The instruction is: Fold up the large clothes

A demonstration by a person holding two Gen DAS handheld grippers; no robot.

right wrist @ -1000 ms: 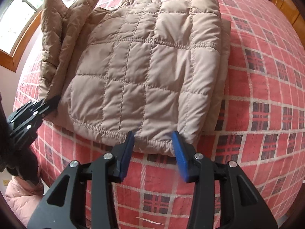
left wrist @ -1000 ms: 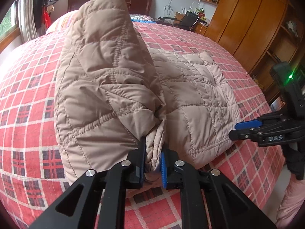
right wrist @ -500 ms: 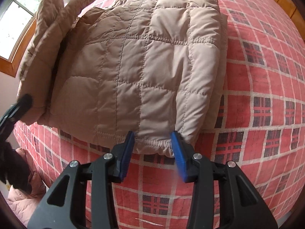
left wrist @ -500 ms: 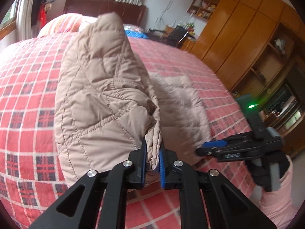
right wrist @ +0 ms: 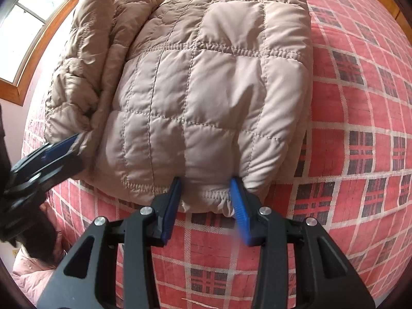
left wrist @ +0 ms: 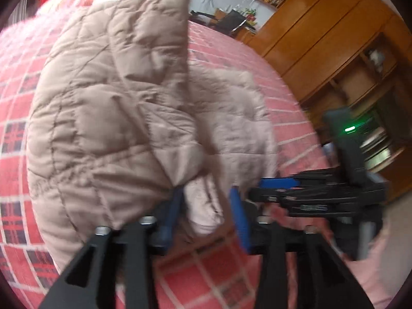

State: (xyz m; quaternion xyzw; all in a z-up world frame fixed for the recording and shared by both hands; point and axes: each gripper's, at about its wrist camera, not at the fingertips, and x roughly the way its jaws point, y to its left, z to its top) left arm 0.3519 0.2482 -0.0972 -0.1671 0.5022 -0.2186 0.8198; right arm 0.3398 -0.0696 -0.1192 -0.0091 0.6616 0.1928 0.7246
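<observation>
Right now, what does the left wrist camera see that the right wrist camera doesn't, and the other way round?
Only the left wrist view shows the wooden wardrobe, the chair beyond the bed, and a raised fold of the jacket.

Only the right wrist view shows the window and the jacket's flat quilted panel, its hem between the open right gripper.

Both show the beige jacket, the red plaid bedspread, and the other gripper; the left gripper is open too.

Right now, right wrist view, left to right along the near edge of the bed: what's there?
left gripper → folded-over jacket side → right gripper straddling the jacket hem → bare plaid bedspread.
</observation>
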